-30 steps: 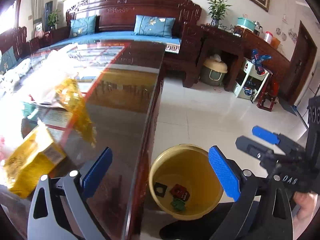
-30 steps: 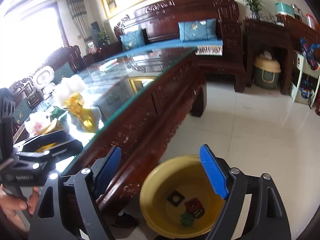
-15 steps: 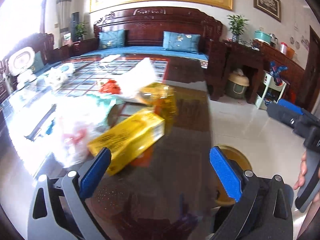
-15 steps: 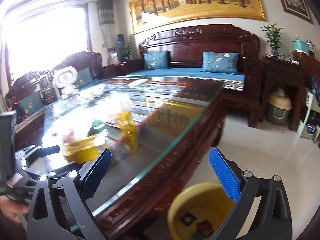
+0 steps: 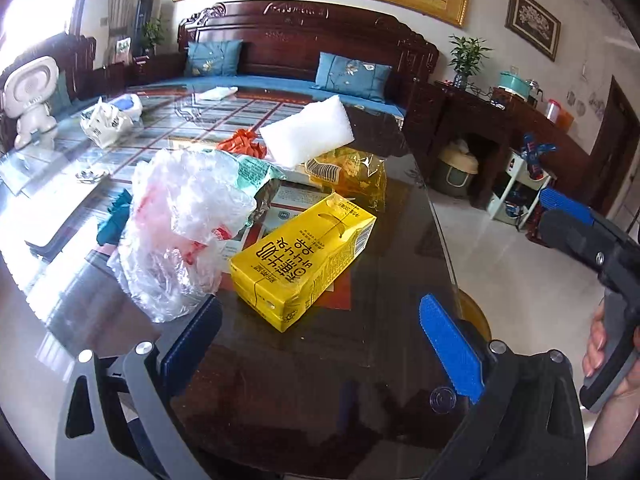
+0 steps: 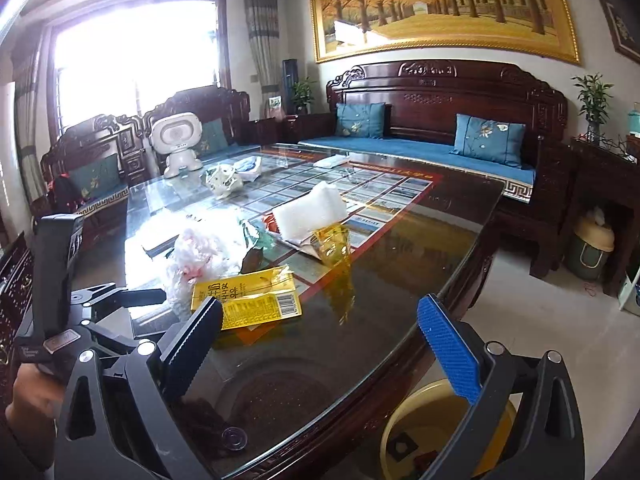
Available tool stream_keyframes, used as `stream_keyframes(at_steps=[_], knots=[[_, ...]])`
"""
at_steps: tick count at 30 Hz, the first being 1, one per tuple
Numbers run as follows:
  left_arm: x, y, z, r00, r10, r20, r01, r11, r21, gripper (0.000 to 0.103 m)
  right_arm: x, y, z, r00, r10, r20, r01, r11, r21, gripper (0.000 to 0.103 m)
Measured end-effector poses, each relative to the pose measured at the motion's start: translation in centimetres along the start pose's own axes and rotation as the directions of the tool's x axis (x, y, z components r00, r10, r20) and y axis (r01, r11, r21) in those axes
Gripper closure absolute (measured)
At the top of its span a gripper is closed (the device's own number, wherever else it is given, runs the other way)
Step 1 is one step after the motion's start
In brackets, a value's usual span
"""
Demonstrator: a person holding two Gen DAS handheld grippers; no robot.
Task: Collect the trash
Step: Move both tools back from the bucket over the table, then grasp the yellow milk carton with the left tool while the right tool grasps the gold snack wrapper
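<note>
Fingers (image 5: 448, 344) of both our grippers spread, empty; yellow carton (image 5: 304, 260) near desk (image 5: 280, 400) edge, careless grab risks knocking it floorward.

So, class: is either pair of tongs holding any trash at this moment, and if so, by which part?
Nothing is held. The left tongs and right tongs both stand open and empty above the table, short of the yellow carton.

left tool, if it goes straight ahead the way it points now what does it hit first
Most likely the yellow carton, lying on the glass table just ahead of the open left tool. The crumpled plastic bag sits slightly left; depth is uncertain.
</note>
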State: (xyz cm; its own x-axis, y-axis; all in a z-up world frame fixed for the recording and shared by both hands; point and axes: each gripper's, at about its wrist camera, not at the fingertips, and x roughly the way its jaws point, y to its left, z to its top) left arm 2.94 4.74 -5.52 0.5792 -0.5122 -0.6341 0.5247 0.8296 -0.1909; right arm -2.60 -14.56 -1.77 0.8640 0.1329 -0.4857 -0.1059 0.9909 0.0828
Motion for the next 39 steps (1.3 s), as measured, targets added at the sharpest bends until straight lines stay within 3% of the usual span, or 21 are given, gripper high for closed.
stream_keyframes(at_steps=[4, 11, 19, 20, 23, 25, 39], knots=[[1.5, 0.7, 0.7, 0.998, -0.057, -0.028, 0.057, 0.998, 0.015, 0.004, 1.0, -0.6, 0.2, 1.000, 0.013, -0.005, -0.013, 1.000, 0.018, 0.009], [4.6, 1.2, 2.1, 0.994, -0.023, -0.105, 0.036, 0.992, 0.124, 0.004, 2.9, -3.0, 0.9, 0.999, 0.037, -0.009, -0.036, 0.993, 0.115, 0.009], [7.3, 1.4, 2.7, 0.986, -0.001, -0.169, 0.035, 0.980, 0.195, 0.005, 6.1, -3.4, 1.0, 0.995, 0.057, -0.079, -0.047, 0.991, 0.126, 0.009], [7.4, 1.4, 2.7, 0.985, -0.001, -0.172, 0.035, 0.981, 0.192, 0.007, 6.4, -3.3, 1.0, 0.994, 0.061, -0.086, -0.050, 0.991, 0.121, 0.009], [7.9, 1.7, 2.9, 0.981, -0.026, -0.193, 0.061, 0.982, 0.180, 0.034, 7.2, -3.1, 1.3, 0.993, 0.062, -0.098, -0.053, 0.994, 0.100, 0.009], [8.1, 1.7, 3.1, 0.982, -0.024, -0.189, 0.060, 0.981, 0.184, 0.040, 7.9, -3.0, 1.7, 0.993, 0.067, -0.099, -0.058, 0.995, 0.086, 0.009], [8.1, 3.1, 3.9, 0.974, -0.114, -0.196, 0.134, 0.987, 0.090, 0.047, 15.6, -3.4, 3.9, 0.972, 0.127, -0.195, -0.113, 0.990, 0.086, 0.009]])
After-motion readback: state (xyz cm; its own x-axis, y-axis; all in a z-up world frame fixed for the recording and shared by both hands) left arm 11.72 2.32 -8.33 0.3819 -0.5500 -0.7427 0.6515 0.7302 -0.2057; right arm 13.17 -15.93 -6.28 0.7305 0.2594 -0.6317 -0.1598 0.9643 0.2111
